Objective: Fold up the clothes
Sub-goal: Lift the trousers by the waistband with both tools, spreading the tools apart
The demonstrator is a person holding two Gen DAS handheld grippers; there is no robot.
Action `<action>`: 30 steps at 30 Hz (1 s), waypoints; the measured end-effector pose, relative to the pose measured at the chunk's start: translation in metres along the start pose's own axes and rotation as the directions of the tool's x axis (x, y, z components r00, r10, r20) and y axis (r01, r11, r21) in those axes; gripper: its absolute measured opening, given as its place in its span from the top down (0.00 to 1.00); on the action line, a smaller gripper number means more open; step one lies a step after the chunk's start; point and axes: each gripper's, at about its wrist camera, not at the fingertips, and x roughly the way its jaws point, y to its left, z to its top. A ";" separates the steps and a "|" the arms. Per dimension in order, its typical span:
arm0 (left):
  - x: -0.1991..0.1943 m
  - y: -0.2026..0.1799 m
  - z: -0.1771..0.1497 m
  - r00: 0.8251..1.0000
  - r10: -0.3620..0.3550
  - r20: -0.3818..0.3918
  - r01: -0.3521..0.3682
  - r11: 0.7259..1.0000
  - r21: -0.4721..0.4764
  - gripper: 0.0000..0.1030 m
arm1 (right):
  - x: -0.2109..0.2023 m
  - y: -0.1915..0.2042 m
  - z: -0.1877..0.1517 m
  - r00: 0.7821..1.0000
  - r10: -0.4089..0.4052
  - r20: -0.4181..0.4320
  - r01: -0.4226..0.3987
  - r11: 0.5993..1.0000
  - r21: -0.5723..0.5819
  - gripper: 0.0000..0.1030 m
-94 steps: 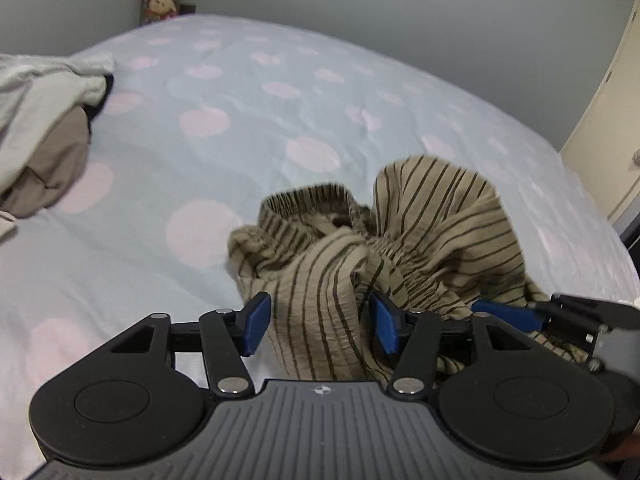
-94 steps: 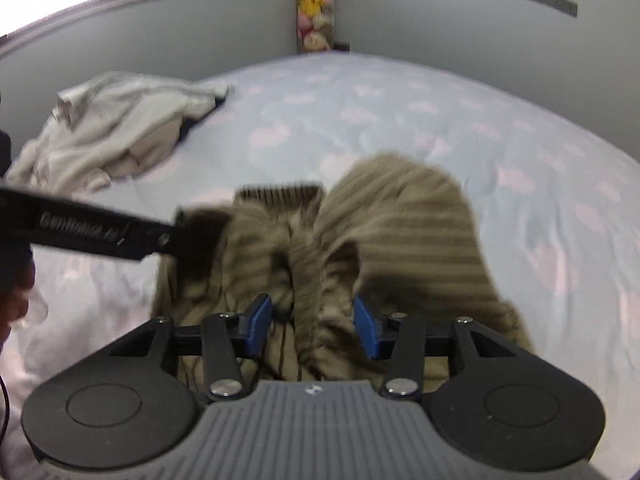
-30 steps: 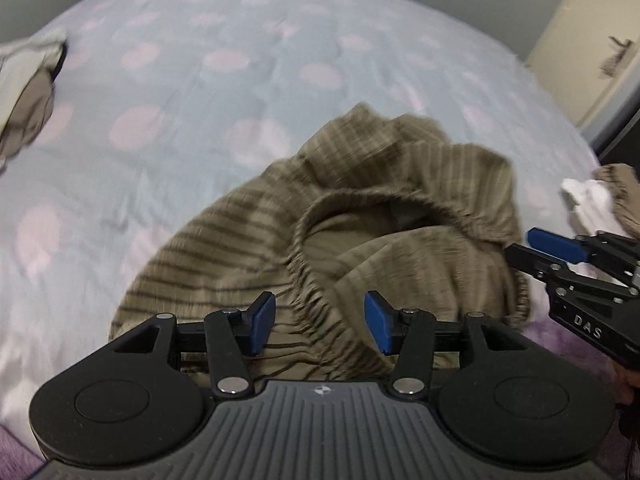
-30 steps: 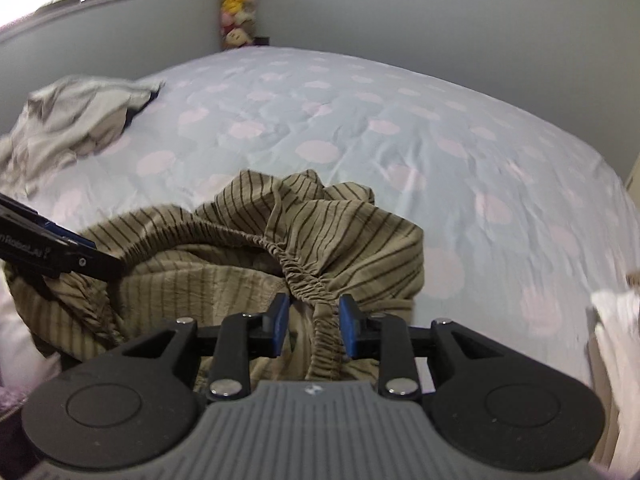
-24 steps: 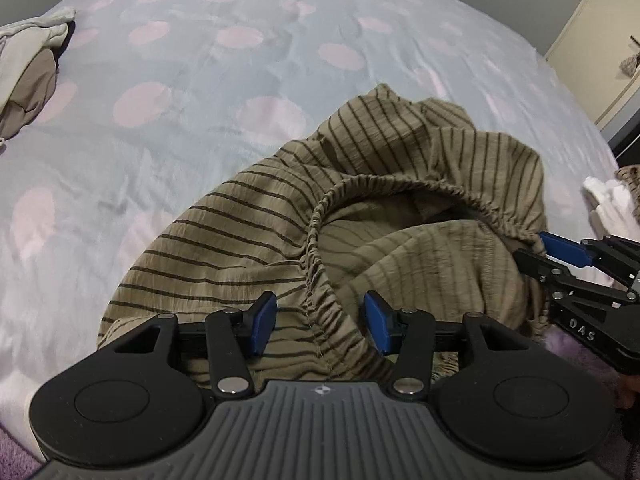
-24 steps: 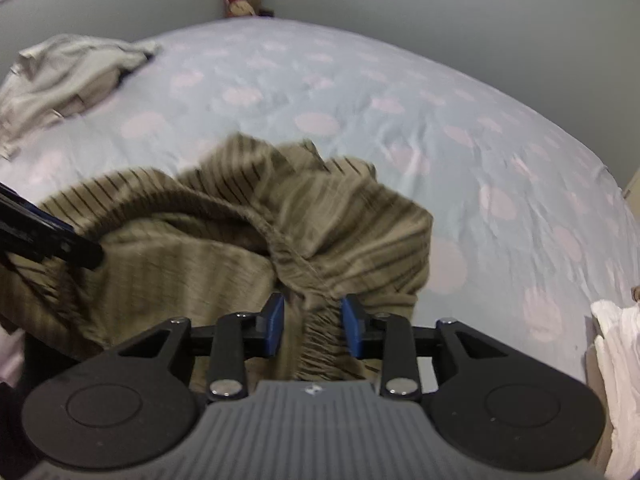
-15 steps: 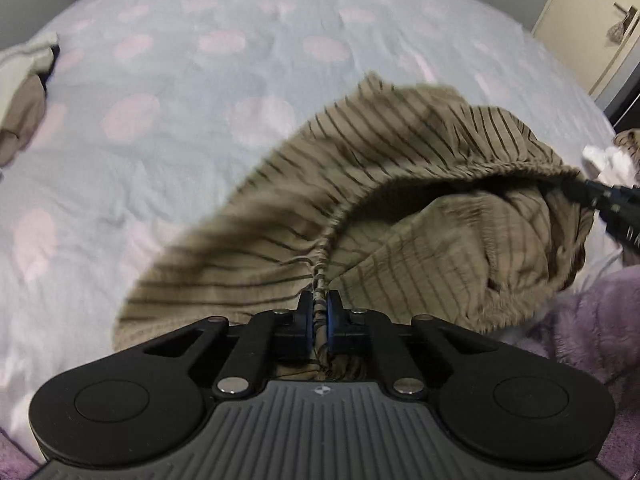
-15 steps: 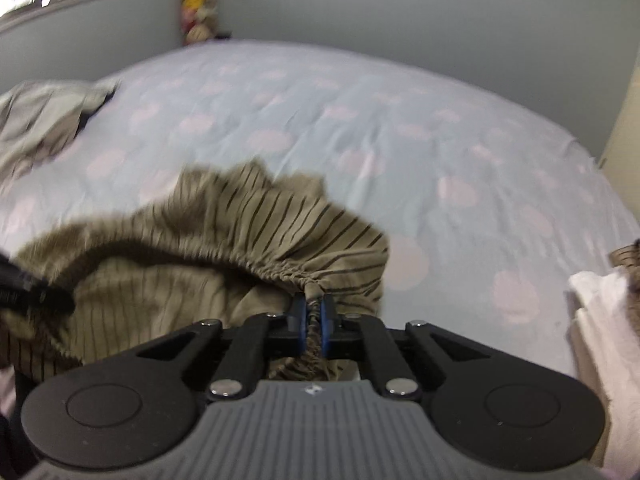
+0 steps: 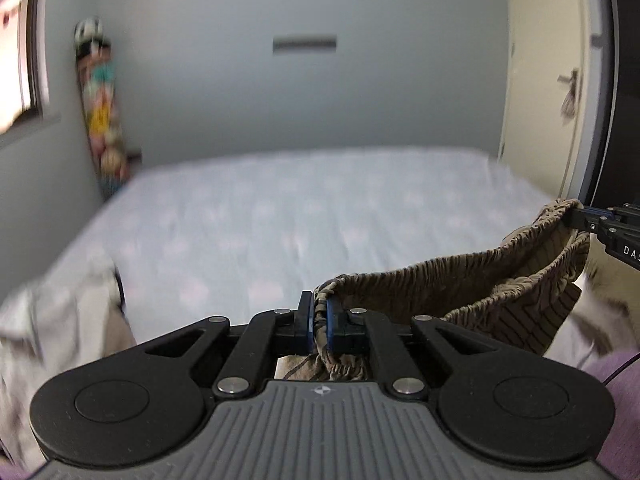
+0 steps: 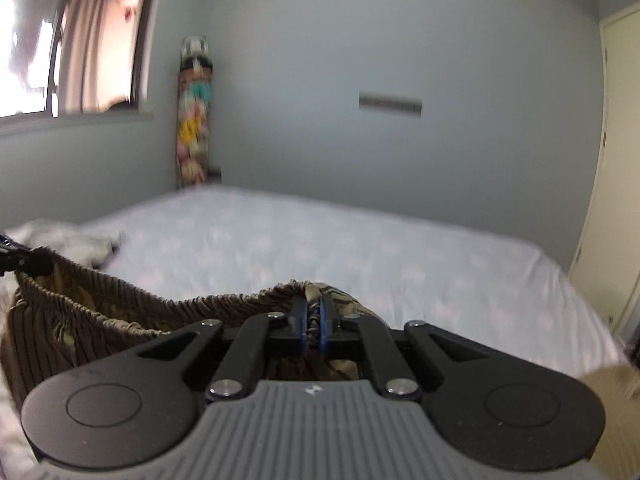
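Note:
Olive-brown striped shorts (image 9: 472, 296) with an elastic waistband hang in the air between my two grippers, above the bed. My left gripper (image 9: 318, 316) is shut on one end of the waistband. My right gripper (image 10: 313, 322) is shut on the other end of the shorts (image 10: 120, 312). The waistband is stretched between them and sags in the middle. The right gripper's tip shows at the right edge of the left wrist view (image 9: 580, 216); the left gripper's tip shows at the left edge of the right wrist view (image 10: 24, 260). The legs of the shorts hang below, mostly hidden.
A bed with a pale blue spotted cover (image 9: 300, 220) lies ahead. A pile of pale clothes (image 9: 52, 320) sits at its left side, also in the right wrist view (image 10: 68, 240). A hanging toy column (image 10: 194, 120) stands in the far corner. A cream door (image 9: 552, 100) is right.
Both grippers shut on the waistband about half a second ago and have since lifted the shorts off the bed and pulled them apart; both cameras have tilted up toward the far wall.

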 end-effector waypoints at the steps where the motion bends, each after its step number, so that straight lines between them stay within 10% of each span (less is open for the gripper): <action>1: -0.001 -0.001 0.010 1.000 0.010 0.014 -0.010 1.000 0.019 0.96 | -0.007 -0.001 0.012 1.000 0.005 0.027 -0.005 1.000 0.000 0.94; 12: -0.005 -0.007 0.124 0.981 0.100 0.168 -0.135 0.968 0.211 0.96 | 0.037 -0.032 0.113 0.994 0.109 0.006 -0.109 0.987 0.120 0.94; 20: 0.001 -0.001 0.199 0.949 0.107 0.296 -0.144 0.984 0.105 0.97 | 0.134 -0.056 0.146 0.976 0.203 -0.082 -0.164 0.925 0.344 0.94; 27: -0.044 -0.025 0.216 0.899 0.012 0.438 -0.093 0.982 0.163 0.97 | 0.165 -0.021 0.138 0.896 0.388 -0.218 -0.301 0.889 0.344 0.94; 30: -0.041 -0.024 0.207 0.899 0.021 0.437 -0.102 0.981 0.162 0.97 | 0.164 -0.008 0.131 0.898 0.387 -0.208 -0.310 0.893 0.326 0.94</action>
